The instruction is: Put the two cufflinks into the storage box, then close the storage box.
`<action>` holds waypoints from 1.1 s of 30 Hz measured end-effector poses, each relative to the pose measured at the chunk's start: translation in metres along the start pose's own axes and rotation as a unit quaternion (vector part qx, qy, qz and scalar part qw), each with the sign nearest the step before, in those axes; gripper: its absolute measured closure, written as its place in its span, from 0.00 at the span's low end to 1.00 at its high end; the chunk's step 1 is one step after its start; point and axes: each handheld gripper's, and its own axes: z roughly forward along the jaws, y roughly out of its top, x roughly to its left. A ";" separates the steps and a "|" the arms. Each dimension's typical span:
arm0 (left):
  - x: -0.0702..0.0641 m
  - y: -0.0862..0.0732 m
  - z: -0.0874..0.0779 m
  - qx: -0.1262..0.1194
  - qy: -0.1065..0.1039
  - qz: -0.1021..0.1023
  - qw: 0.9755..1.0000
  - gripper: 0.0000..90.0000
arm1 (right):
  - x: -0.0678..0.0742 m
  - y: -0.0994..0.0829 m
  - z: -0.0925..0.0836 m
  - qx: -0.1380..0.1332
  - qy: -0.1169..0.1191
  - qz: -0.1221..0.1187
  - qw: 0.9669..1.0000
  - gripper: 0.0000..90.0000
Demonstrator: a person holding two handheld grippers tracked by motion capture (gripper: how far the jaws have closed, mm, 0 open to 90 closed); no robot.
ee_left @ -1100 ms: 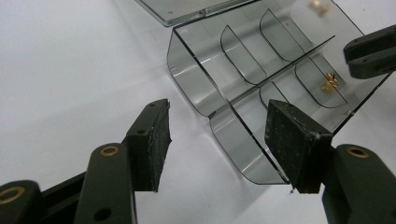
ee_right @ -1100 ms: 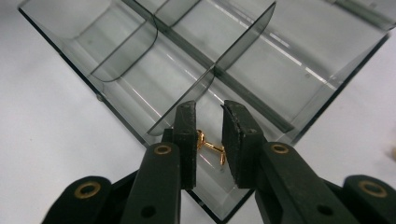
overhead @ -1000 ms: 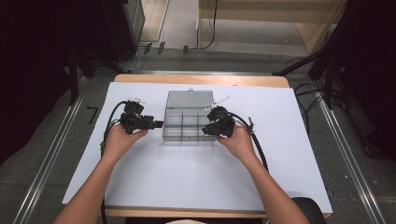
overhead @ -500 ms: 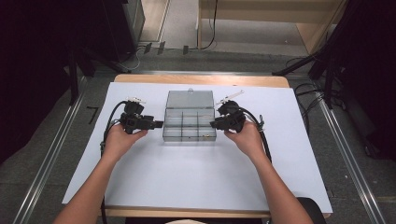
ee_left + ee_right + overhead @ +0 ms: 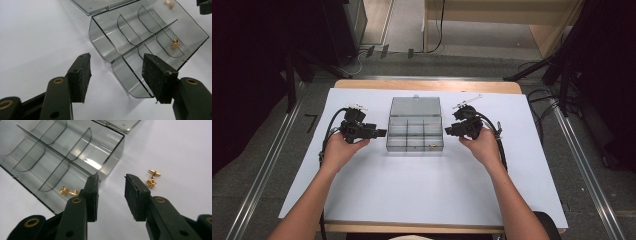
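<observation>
My right hand-held gripper [image 5: 110, 185] sits nearest me with its jaws apart and nothing between them – they have just been opening, which fits one gold cufflink [image 5: 68, 191] lying in the near corner compartment of the clear box [image 5: 62, 157]. A second cufflink [image 5: 152, 180] lies loose on the white sheet [image 5: 175, 145] just beside the box, close to the right jaw, so I judge it the next thing to collect. My left hand-held gripper [image 5: 116, 75] is half open too, holding nothing; one jaw sits over the box's end wall, the other outside it on the sheet – placed, I think, to steady the box [image 5: 140, 37] if it slides. From above, the box [image 5: 414, 131] sits mid-desk [image 5: 422, 85] between both grippers, its lid [image 5: 415, 105] folded back flat on the far side, clear of the compartments.
</observation>
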 end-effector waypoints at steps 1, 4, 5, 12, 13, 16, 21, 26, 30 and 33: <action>0.000 0.000 0.000 0.000 -0.001 0.002 1.000 0.46 | -0.001 0.000 0.000 0.002 -0.005 0.004 1.000 0.72; -0.001 0.000 0.000 0.002 0.000 0.003 1.000 0.46 | -0.004 0.000 0.001 0.006 -0.008 0.009 1.000 0.72; -0.001 0.000 0.001 0.002 0.000 0.003 1.000 0.46 | -0.005 -0.001 0.001 0.006 -0.012 0.012 1.000 0.72; 0.001 0.000 0.000 0.000 0.001 0.001 1.000 0.46 | -0.013 0.000 0.004 0.010 -0.024 0.036 0.999 0.72; 0.001 0.000 0.000 0.000 0.001 0.001 1.000 0.46 | -0.014 0.000 0.005 0.011 -0.026 0.036 0.999 0.73; 0.000 0.000 0.000 0.002 0.001 0.002 1.000 0.46 | -0.017 0.001 0.007 0.018 -0.034 0.040 0.998 0.73; -0.001 0.000 0.000 0.001 0.003 0.004 1.000 0.46 | -0.021 0.002 0.008 0.021 -0.039 0.048 0.998 0.73; 0.000 0.001 0.001 0.000 0.003 0.000 1.000 0.46 | -0.026 0.004 0.010 0.025 -0.045 0.053 0.997 0.73; 0.000 0.000 0.001 0.003 0.004 0.002 1.000 0.46 | -0.030 0.007 0.014 0.033 -0.049 0.058 0.997 0.73; 0.000 0.000 0.001 0.002 0.004 0.003 1.000 0.46 | -0.031 0.008 0.016 0.032 -0.050 0.059 0.997 0.73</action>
